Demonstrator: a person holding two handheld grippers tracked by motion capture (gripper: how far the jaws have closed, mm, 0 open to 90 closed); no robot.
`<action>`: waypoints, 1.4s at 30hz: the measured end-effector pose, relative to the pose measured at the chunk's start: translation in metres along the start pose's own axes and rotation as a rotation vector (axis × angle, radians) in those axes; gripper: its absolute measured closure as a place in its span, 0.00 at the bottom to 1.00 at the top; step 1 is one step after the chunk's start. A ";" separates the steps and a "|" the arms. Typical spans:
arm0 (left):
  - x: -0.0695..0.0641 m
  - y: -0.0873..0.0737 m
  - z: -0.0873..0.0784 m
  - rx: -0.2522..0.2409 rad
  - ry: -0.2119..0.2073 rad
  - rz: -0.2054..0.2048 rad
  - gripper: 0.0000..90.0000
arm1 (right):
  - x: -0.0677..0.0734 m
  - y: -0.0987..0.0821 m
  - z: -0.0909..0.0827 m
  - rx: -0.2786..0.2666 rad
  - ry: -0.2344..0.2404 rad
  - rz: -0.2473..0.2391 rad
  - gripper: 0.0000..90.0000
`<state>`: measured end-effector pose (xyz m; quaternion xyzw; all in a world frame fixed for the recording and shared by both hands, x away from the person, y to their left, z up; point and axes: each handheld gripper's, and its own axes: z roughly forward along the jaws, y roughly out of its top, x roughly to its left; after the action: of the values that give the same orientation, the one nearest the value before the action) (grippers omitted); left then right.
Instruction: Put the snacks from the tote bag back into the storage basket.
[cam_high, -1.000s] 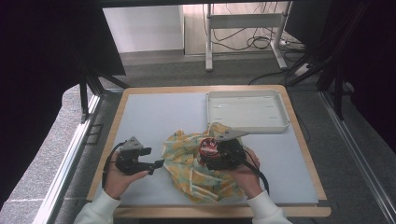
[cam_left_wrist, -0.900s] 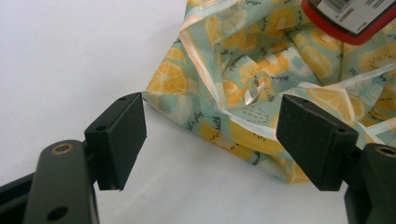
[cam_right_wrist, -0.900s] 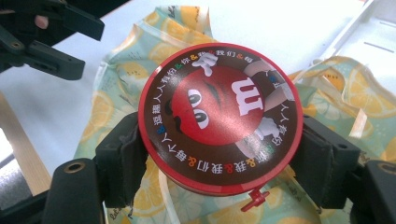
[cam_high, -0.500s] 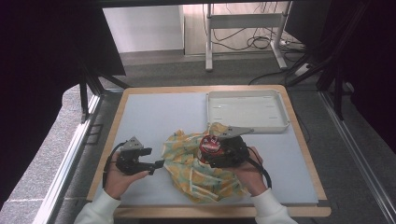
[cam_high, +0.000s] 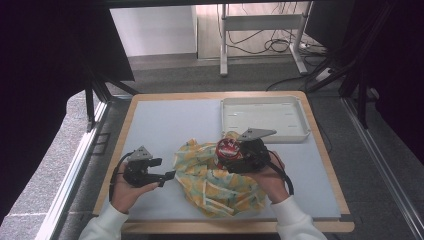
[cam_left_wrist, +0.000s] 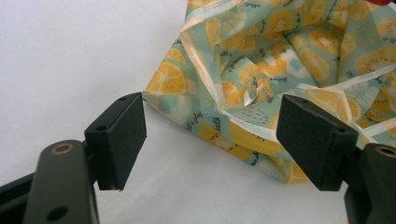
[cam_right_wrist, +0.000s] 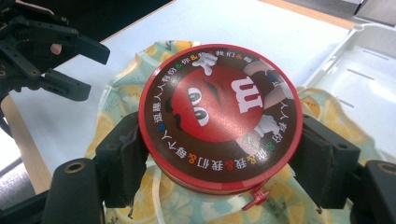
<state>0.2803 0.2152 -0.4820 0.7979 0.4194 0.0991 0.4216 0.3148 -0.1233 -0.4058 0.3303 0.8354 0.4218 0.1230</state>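
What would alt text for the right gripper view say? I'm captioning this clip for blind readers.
The right tool clamps a round red candy tin by its sides, above a lemon-print fabric bag on a white table. The left tool sits upper left, a white tray at right.

White sleeves; each black claw (cam_high: 167, 176) carries a grey three-cornered plate and black cable.

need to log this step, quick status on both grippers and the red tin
Right gripper shut on round red tin, held above fruit-print bag. Left gripper open at the bag's edge, not gripping. White tray beyond, nothing in the way.
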 end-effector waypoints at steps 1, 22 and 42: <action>0.000 0.000 0.000 0.000 0.001 0.000 0.27 | -0.001 0.001 -0.001 -0.003 0.001 0.000 0.29; 0.000 -0.001 0.002 0.005 0.000 0.000 0.27 | -0.021 0.024 -0.005 -0.027 -0.005 0.016 0.29; 0.001 -0.001 0.001 0.011 -0.001 0.008 0.27 | -0.047 0.039 0.009 -0.010 -0.049 0.054 0.29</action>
<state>0.2810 0.2155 -0.4839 0.8018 0.4165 0.0979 0.4172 0.3724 -0.1318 -0.3839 0.3624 0.8209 0.4206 0.1338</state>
